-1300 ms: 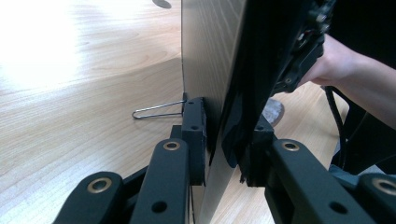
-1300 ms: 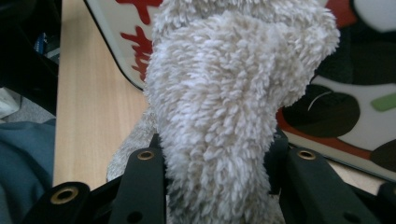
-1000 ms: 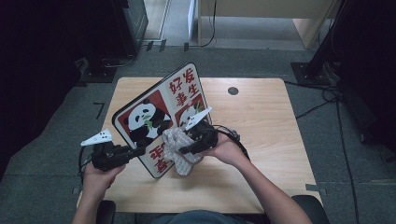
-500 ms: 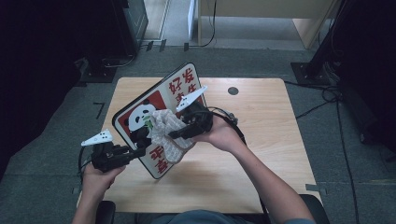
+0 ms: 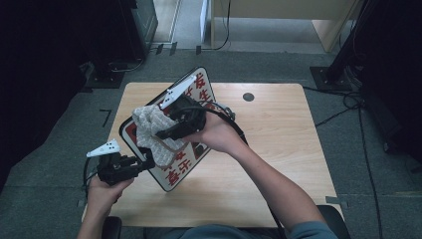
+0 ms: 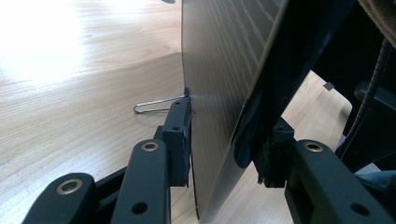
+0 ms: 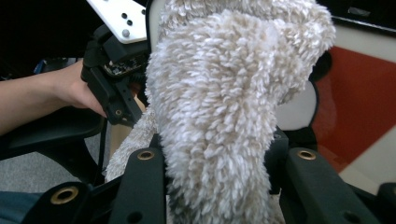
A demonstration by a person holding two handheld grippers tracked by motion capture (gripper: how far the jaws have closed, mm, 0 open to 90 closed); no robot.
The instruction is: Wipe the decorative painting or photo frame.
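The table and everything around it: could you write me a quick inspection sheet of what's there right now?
Surface: wooden table, round dark grommet hole.
Job's things: panda sign board held tilted; fluffy cloth pressed on its face.
Clutter: a wire clip on the table.
Grippers: left gripper clamps the board's edge; right gripper grips the cloth.
Cables: black cable trails from the right gripper.
Surroundings: grey carpet floor, floor cables.

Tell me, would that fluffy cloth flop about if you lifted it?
Probably floppy: the cloth bulges and droops around the right hand-held gripper pinching it. Likely light, being a loose fluffy pile. Hardly slippery, since its looped surface seems to catch well against the panda sign.
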